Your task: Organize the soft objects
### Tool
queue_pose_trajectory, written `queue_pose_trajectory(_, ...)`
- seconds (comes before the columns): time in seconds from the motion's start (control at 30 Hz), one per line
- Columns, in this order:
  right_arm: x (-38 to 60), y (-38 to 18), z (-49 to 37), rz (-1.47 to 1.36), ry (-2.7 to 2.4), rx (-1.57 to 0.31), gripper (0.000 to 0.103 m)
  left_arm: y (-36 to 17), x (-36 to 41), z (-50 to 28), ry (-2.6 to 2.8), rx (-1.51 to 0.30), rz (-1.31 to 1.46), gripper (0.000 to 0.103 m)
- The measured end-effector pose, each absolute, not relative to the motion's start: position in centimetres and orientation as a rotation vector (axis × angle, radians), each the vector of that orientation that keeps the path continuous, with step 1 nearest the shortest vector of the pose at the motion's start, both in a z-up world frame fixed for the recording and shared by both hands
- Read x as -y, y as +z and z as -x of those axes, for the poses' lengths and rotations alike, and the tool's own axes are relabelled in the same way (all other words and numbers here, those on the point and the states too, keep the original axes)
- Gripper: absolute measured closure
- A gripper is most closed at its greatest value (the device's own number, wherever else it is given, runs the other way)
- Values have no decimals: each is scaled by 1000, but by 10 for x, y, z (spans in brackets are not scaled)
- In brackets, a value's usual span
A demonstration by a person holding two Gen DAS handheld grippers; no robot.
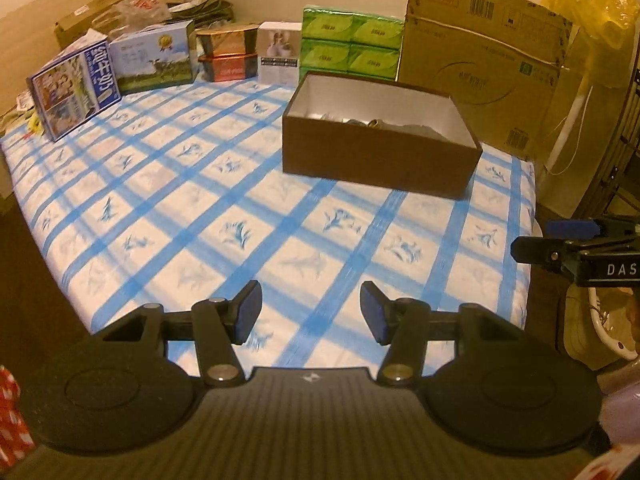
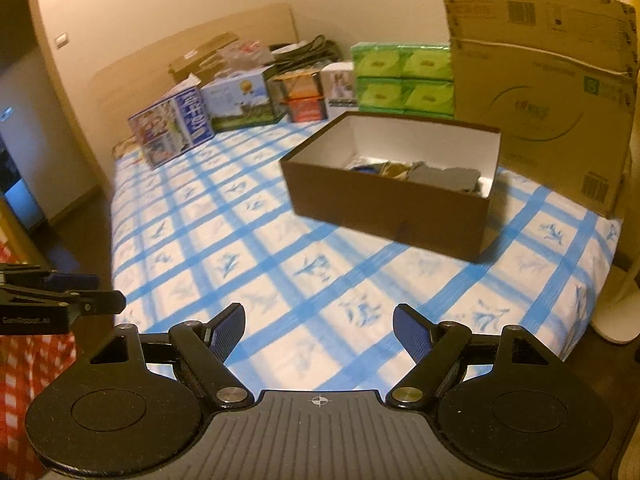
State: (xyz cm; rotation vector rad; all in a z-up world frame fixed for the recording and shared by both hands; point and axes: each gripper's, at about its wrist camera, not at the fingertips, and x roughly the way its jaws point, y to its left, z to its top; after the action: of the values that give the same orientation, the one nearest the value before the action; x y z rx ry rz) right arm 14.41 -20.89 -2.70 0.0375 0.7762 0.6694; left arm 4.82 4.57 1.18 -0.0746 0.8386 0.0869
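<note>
An open brown shoebox (image 1: pixel 376 160) with a white inside stands on the blue-checked bed (image 1: pixel 200 208). In the right wrist view the shoebox (image 2: pixel 384 208) holds folded soft items, a grey cloth (image 2: pixel 444 178) on top. My left gripper (image 1: pixel 311 312) is open and empty above the bed's near edge. My right gripper (image 2: pixel 319 334) is open and empty, also over the near edge. The right gripper shows at the right of the left wrist view (image 1: pixel 560 252); the left gripper shows at the left of the right wrist view (image 2: pixel 80 300).
Along the back stand a large cardboard box (image 1: pixel 484 68), green tissue packs (image 1: pixel 350 46) and several printed boxes (image 1: pixel 152 60). A yellow bag (image 1: pixel 588 4) hangs at the far right. A red checked cloth (image 2: pixel 24 360) lies left, off the bed.
</note>
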Motion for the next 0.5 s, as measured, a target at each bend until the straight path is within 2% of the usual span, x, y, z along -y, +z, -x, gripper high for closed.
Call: queue_pose_trajectory(0.5, 207, -49, -87, 2, 718, -819, 22, -7, -21, 3, 73, -883, 104, 51)
